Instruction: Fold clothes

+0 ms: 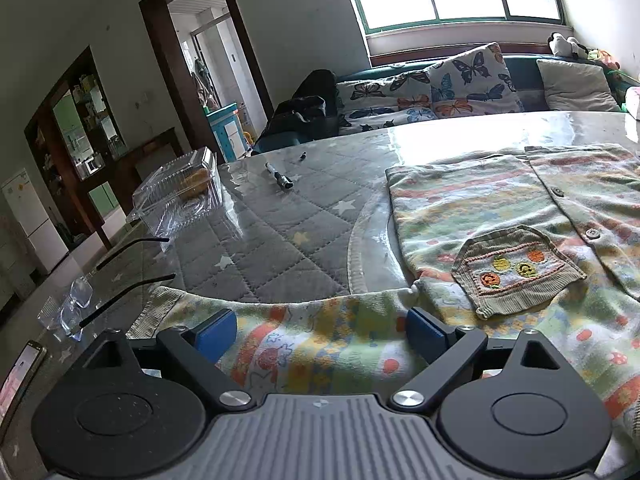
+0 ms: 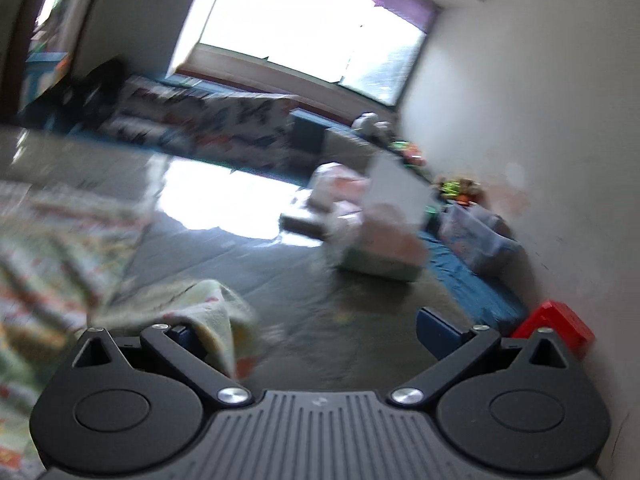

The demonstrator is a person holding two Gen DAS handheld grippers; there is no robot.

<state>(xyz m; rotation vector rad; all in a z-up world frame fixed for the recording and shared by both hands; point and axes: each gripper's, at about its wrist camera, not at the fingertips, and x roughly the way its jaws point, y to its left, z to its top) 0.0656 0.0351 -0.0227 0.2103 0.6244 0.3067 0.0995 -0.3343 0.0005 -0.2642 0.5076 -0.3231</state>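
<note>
Patterned cardigan (image 1: pixel 500 216) sleeve edge between spread left fingers (image 1: pixel 218 330), right fingers (image 2: pixel 434 326) released above bare table (image 2: pixel 320 300).

Cardigan (image 1: pixel 500 216) pastel green-yellow-orange stripes, embroidered fruit pocket (image 1: pixel 516 270); desk (image 1: pixel 280 224) cover grey quilted, stars; butterfly-print pillows (image 1: pixel 468 80); gripper pads (image 1: pixel 218 332) blue.

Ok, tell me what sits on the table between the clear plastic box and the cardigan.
In the left wrist view, a pen and its loose cap lie between the clear plastic box and the cardigan.

No readable text, labels — none legible
</note>
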